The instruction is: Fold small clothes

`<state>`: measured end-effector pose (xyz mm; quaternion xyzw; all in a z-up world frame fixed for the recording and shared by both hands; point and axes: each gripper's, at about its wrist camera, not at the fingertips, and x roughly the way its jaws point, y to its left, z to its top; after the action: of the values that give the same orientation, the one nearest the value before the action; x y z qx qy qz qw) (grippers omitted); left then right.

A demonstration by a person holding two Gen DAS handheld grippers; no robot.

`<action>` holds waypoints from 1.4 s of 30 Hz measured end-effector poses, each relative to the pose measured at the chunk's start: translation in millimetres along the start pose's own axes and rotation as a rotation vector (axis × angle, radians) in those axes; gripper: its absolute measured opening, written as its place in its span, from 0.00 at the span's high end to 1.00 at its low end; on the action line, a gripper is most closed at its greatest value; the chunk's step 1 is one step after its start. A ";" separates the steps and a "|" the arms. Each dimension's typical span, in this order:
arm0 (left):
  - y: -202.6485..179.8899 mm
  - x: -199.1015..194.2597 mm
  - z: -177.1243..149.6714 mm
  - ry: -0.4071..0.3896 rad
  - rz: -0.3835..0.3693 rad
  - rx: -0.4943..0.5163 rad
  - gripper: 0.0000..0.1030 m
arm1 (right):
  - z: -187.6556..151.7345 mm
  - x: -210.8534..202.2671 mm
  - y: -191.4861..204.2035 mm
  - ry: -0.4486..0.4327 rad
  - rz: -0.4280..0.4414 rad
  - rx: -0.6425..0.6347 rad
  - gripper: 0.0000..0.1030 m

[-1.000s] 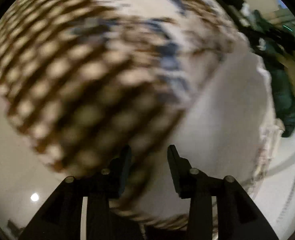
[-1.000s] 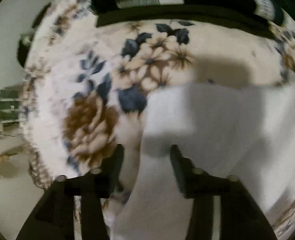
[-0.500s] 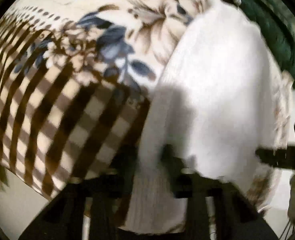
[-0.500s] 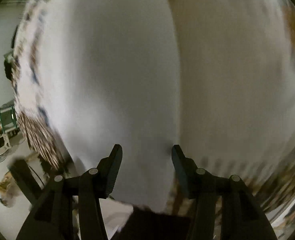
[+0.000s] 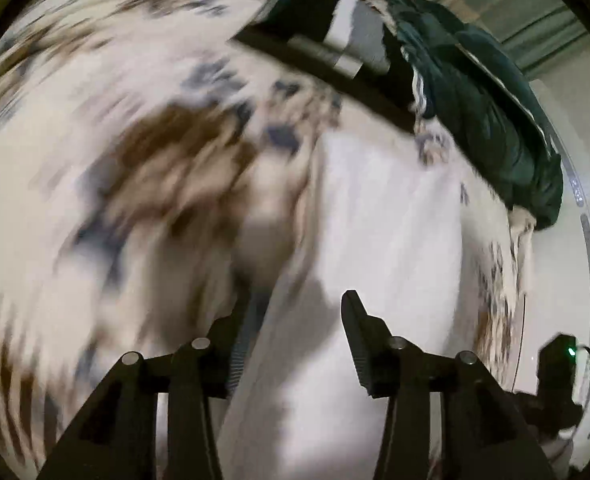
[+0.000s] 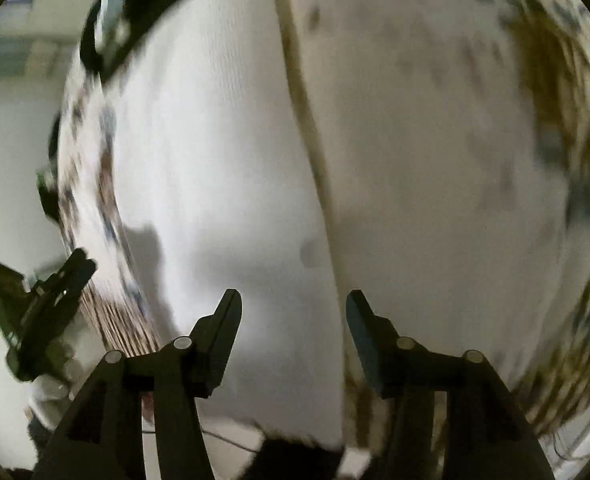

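Observation:
A white ribbed garment [image 5: 383, 232] lies flat on a floral blanket [image 5: 143, 152]; it also fills the right wrist view [image 6: 223, 152]. My left gripper [image 5: 295, 312] is open just above the garment's near left edge, with nothing between its fingers. My right gripper [image 6: 293, 308] is open above the garment near its long edge, also empty. The left gripper [image 6: 39, 312] shows at the lower left of the right wrist view, and the right gripper's body [image 5: 555, 376] at the lower right of the left wrist view. Both views are motion-blurred.
A folded black garment with grey and white stripes [image 5: 327, 44] lies at the far side of the blanket, with a dark green jacket [image 5: 483, 120] beside it. The blanket's fringed edge [image 5: 495, 300] hangs over a pale floor [image 5: 555, 240].
The left view swung from the checked part of the blanket to the garment's edge. The right gripper moved from the garment's corner to over its middle. Both stayed open.

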<state>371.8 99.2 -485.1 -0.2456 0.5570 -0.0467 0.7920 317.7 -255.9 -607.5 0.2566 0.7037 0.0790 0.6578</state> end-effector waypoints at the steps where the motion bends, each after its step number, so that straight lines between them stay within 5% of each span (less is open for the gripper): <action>1: -4.8 14.9 16.5 0.007 -0.012 0.008 0.60 | 19.9 -3.7 3.0 -0.040 0.005 0.009 0.45; 5: -19.4 88.4 62.4 0.087 -0.017 0.050 0.64 | 91.6 1.6 18.2 -0.143 0.038 0.033 0.45; 6: -24.3 98.0 70.5 0.085 -0.041 0.077 0.87 | 105.3 4.4 21.0 -0.152 0.045 0.044 0.45; 8: -35.8 101.2 77.3 0.049 -0.040 0.156 0.93 | 128.7 11.5 24.9 -0.169 0.060 0.056 0.47; 10: -34.0 104.2 85.3 0.044 -0.039 0.174 0.93 | 138.8 17.2 29.9 -0.234 0.040 0.052 0.87; 12: -19.9 120.3 99.9 0.088 -0.044 0.138 0.93 | 148.6 22.9 34.0 -0.258 -0.046 0.073 0.91; 15: -6.8 121.9 99.9 0.149 -0.108 0.109 0.85 | 153.0 30.7 31.1 -0.228 -0.067 0.064 0.91; 17: -10.5 104.5 90.3 0.155 -0.100 0.132 0.73 | 145.9 22.2 22.9 -0.188 -0.042 0.070 0.81; 19: -9.7 77.8 69.9 0.141 -0.092 0.142 0.71 | 139.5 10.5 15.2 -0.153 -0.009 0.089 0.49; 24: -6.2 19.0 -23.0 0.173 -0.046 0.150 0.71 | 70.3 -25.9 13.0 -0.117 0.048 0.064 0.47; 29: 20.1 -10.0 -164.5 0.299 0.103 0.130 0.70 | -38.0 -24.0 -20.5 -0.031 0.061 0.085 0.44; 34: 46.4 -21.5 -229.6 0.285 0.136 0.069 0.70 | -130.7 28.3 -52.1 0.101 0.084 0.141 0.44; 38: 45.3 -32.7 -238.5 0.228 0.157 0.069 0.76 | -171.0 65.7 -58.5 0.134 0.115 0.179 0.44; 39: 42.9 -37.1 -239.6 0.207 0.164 0.093 0.95 | -175.7 67.7 -57.3 0.113 0.130 0.180 0.48; 40: 41.8 -39.4 -240.9 0.197 0.167 0.107 1.00 | -179.8 67.2 -54.7 0.075 0.136 0.175 0.61; 41: 38.9 -45.2 -240.6 0.168 0.177 0.121 1.00 | -185.1 64.3 -50.2 0.033 0.110 0.159 0.94; 42: 36.6 -48.1 -237.8 0.155 0.177 0.119 1.00 | -189.2 63.3 -47.7 0.024 0.089 0.152 0.92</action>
<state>131.2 67.9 -521.5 -0.1437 0.6321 -0.0287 0.7609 122.5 -224.5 -661.8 0.3357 0.7035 0.0576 0.6238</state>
